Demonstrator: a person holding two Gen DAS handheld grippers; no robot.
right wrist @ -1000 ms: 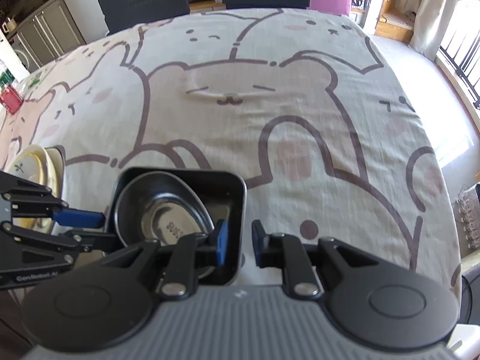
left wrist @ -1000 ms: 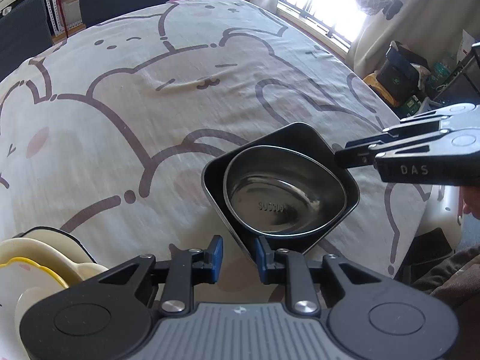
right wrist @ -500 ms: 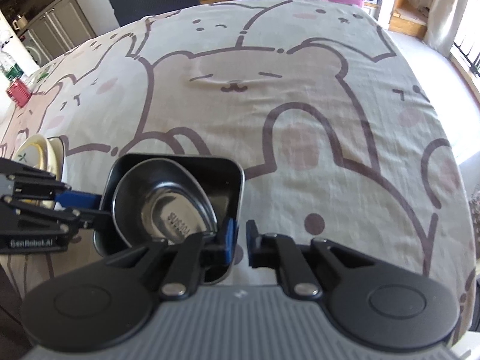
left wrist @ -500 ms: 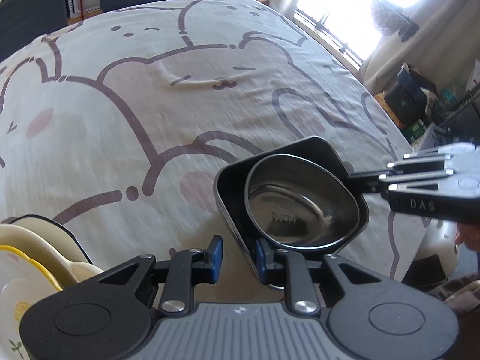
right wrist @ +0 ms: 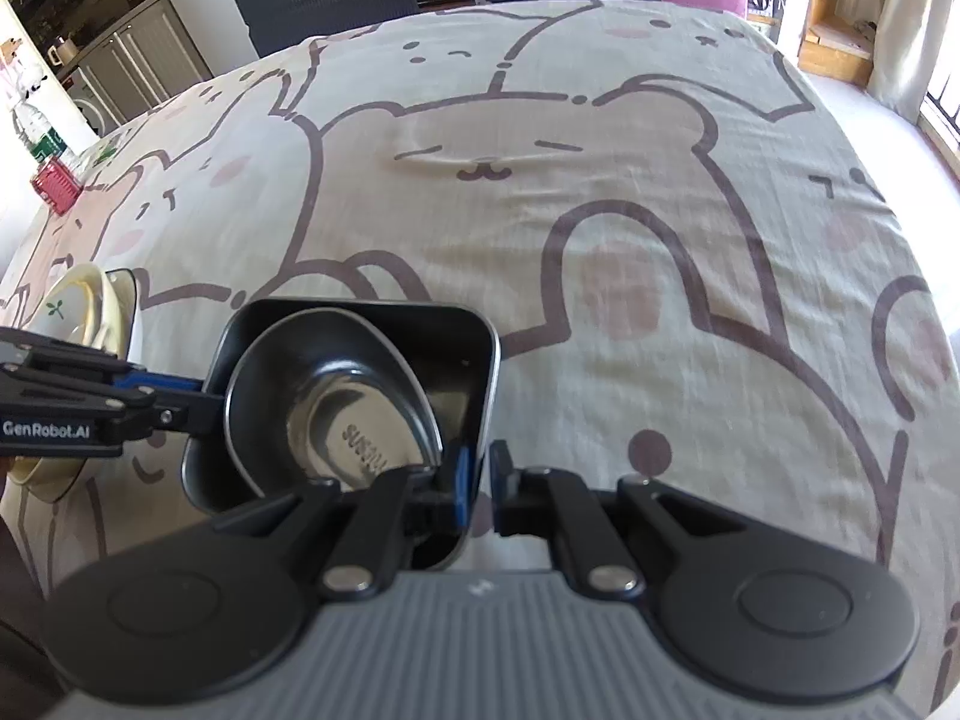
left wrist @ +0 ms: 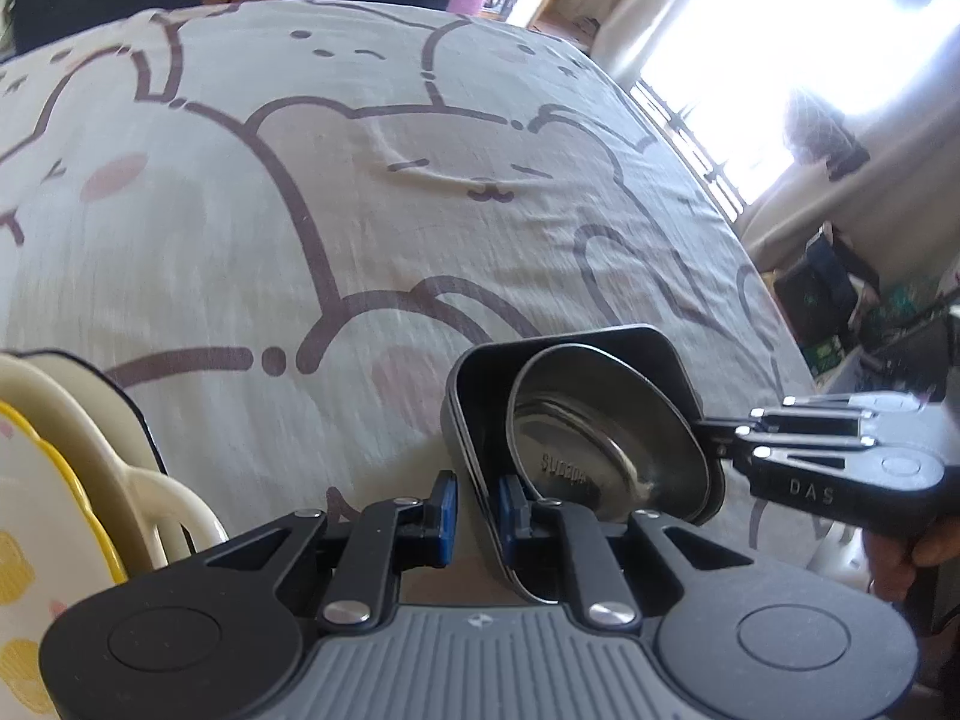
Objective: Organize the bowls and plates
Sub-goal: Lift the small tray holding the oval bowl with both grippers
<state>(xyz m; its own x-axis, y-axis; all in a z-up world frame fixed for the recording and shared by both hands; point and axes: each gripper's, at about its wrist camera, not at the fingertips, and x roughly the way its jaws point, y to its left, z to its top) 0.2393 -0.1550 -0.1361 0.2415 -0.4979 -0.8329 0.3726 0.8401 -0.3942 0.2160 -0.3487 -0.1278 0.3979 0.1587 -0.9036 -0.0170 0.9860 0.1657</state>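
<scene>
The steel bowl (right wrist: pixel 336 414) already sits nested in the black square dish (right wrist: pixel 480 348), whose opposite rims the left gripper (left wrist: pixel 477 507) and right gripper (right wrist: pixel 477 474) each pinch, while the cream plates (right wrist: pixel 78 300) beside this dish wait unsorted.

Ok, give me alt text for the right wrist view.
The right gripper clamps the wall of a black square dish holding a steel bowl, while the left gripper grips its opposite side above a bear-print tablecloth.

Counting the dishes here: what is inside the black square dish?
A steel bowl sits inside the black square dish. Nothing shows in the bowl. It covers most of the dish floor.
</scene>
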